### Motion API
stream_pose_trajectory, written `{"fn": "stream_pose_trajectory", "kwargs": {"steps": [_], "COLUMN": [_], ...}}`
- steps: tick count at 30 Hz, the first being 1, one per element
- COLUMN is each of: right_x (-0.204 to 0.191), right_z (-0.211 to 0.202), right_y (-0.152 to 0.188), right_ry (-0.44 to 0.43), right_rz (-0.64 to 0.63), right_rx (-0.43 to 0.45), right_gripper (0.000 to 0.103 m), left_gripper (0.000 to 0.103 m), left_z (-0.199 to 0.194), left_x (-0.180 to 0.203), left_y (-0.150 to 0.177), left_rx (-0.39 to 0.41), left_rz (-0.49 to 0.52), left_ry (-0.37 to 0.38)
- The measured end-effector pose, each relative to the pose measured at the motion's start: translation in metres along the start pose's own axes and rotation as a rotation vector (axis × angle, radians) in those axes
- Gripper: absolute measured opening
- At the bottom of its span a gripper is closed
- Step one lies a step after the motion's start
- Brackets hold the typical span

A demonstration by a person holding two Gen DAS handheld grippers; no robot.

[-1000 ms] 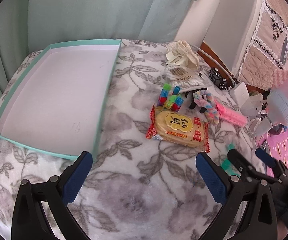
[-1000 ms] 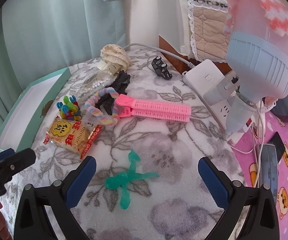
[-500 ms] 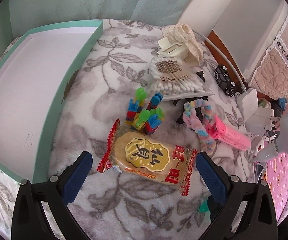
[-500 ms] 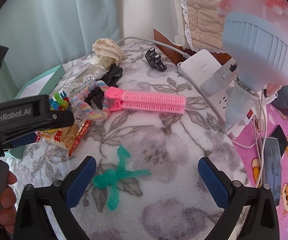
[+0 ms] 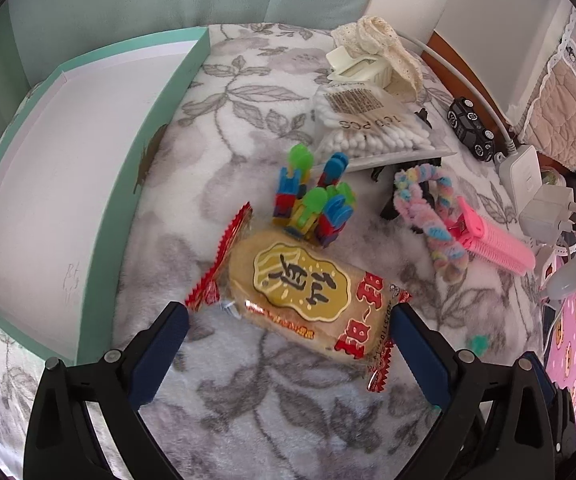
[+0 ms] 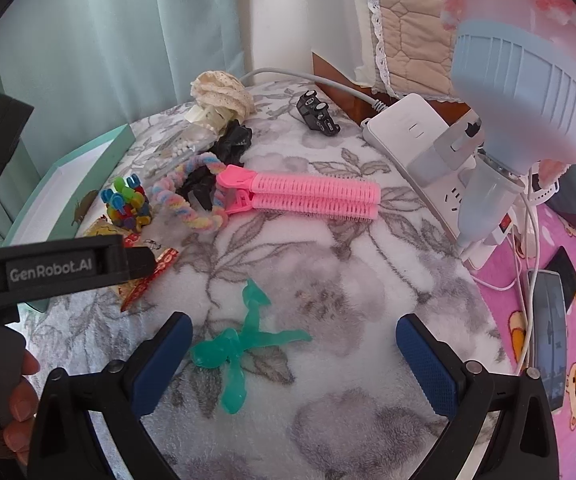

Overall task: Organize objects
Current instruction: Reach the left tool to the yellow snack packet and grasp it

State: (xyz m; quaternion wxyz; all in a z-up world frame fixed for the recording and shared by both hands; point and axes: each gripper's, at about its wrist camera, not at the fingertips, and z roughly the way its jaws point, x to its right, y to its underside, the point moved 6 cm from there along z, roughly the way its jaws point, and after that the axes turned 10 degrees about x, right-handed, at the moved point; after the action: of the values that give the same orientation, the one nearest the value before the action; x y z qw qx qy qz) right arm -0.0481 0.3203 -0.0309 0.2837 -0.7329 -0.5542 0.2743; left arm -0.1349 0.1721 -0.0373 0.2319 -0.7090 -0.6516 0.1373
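Note:
A red and yellow snack packet [image 5: 304, 292] lies on the grey floral blanket, and my open left gripper [image 5: 288, 316] straddles its near edge, one blue pad at each end. Behind it stand several colourful clips [image 5: 314, 208], a bag of cotton swabs [image 5: 368, 124], a pastel plush hair tie [image 5: 428, 208] and a pink hair roller clip [image 6: 300, 196]. The mint box lid [image 5: 100, 240] with a white inside lies left. My right gripper [image 6: 294, 346] is open over a green plastic figure [image 6: 240, 348]. In the right wrist view the left gripper's body [image 6: 52, 270] hides most of the packet.
A white power strip [image 6: 420, 140] with a cable, a blue and pink lamp [image 6: 528, 92], a small black toy car [image 6: 320, 114] and a cream lace claw clip [image 5: 372, 60] sit at the back right. A phone [image 6: 550, 324] lies on the pink bear-print sheet.
My left gripper has moved forward and down from beside the box lid until its fingers flank the snack packet. The right gripper has edged slightly closer to the green figure.

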Motion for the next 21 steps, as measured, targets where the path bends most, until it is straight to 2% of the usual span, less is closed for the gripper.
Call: {"fn": "stream_pose_trajectory", "kwargs": {"steps": [5,9,13,17,21], "right_x": [-0.004,-0.011,-0.017,-0.016,-0.015], "right_z": [-0.002,-0.001,-0.001,-0.001,-0.003], "right_y": [0.001,0.002,0.006,0.007,0.006], "right_ry": [-0.011,-0.018,-0.031,-0.02,-0.031], "right_rz": [-0.008,-0.028,-0.048,-0.054,-0.051], "right_rx": [0.002,-0.003,-0.011,-0.01,-0.002], "right_gripper": [0.103,0.102,0.093,0.084,0.072], "left_gripper": [0.101,0.1,0.1,0.1,0.099], "left_z": [-0.011,-0.018,-0.022,-0.019,-0.01], "left_x": [-0.021,-0.035,-0.033,-0.024,-0.015], "left_y": [0.01,0.012,0.007,0.001,-0.01], "left_rx": [0.005,0.016,0.047,0.051,0.053], "left_rz": [0.016,-0.019,-0.021,-0.016,-0.017], "left_ry": [-0.026,-0.02,-0.002,0.03,0.03]}}
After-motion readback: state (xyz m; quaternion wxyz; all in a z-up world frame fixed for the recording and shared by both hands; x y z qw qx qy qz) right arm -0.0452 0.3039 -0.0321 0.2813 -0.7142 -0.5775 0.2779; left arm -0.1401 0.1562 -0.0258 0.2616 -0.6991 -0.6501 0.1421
